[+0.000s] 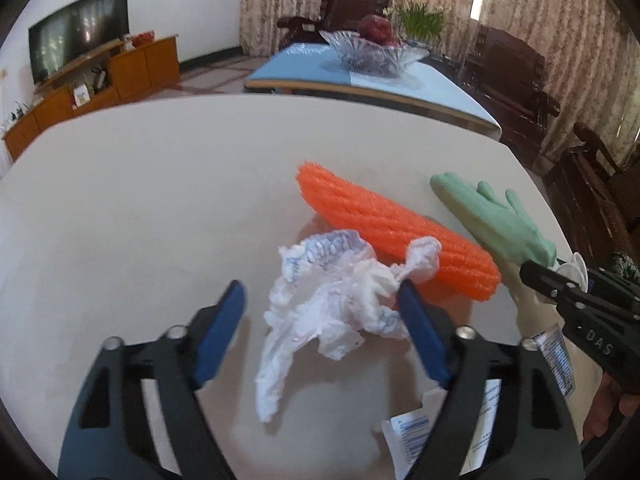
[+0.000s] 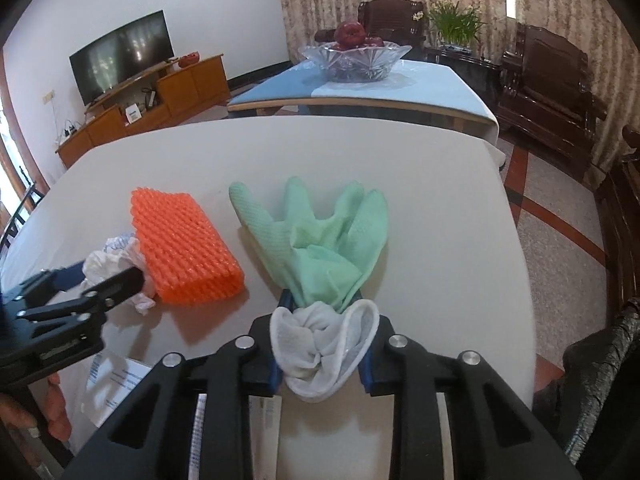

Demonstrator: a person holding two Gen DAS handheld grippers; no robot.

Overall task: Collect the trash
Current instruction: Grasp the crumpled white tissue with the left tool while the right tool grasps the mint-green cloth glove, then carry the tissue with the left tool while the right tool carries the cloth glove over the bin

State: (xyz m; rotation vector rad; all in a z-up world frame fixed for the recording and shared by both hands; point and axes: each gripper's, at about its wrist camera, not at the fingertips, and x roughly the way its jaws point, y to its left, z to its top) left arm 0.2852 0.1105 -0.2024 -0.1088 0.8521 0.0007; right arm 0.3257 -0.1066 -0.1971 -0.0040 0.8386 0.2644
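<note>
Left wrist view: glass bowl on the far table held red fruit. Our left gripper was open, straddling the crumpled white bag beside the orange foam net.

Right wrist view: our right gripper was clamped on the green glove's white cuff; pads mostly hidden.

Each camera sat close behind its own gripper's fingers, angled down over the near end of the white table toward the far curtains. Both views shared the orange foam net, green glove and glass bowl.
</note>
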